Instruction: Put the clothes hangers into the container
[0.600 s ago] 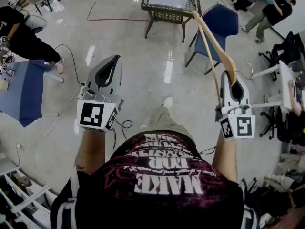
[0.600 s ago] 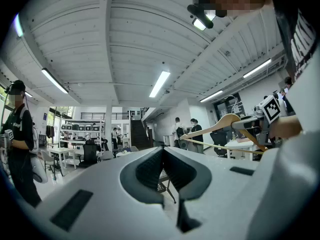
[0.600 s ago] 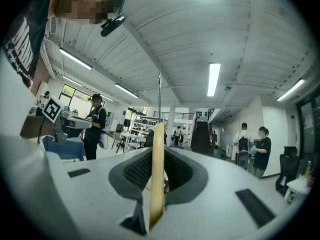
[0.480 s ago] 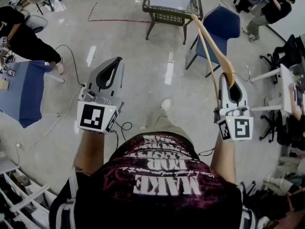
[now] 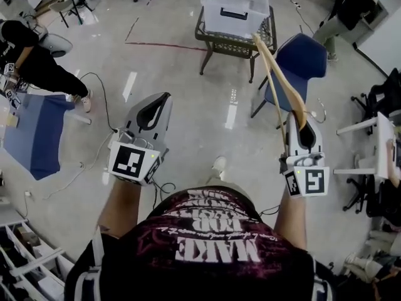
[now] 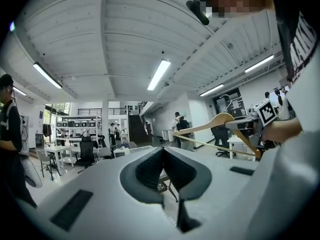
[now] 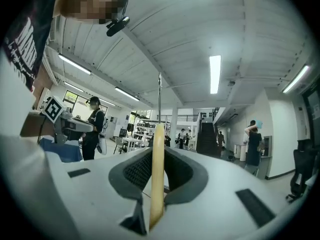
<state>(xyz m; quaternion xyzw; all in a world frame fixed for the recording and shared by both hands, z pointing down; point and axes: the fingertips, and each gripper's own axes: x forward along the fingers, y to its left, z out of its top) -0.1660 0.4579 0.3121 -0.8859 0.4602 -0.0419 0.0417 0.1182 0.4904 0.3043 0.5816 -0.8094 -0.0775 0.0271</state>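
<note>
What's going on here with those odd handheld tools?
A person holds a gripper in each hand. The right gripper has its jaws clamped on a wooden clothes hanger, which points ahead toward a clear plastic container on a small wicker table across the floor. The left gripper is empty, jaws together. The hanger is not yet in the container.

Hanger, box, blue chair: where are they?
Hanger (image 7: pixel 157 174): right gripper view, its wooden edge.
Box (image 5: pixel 222 22): head view, front wall.
Chair (image 5: pixel 307 58): head view, blue seat.
</note>
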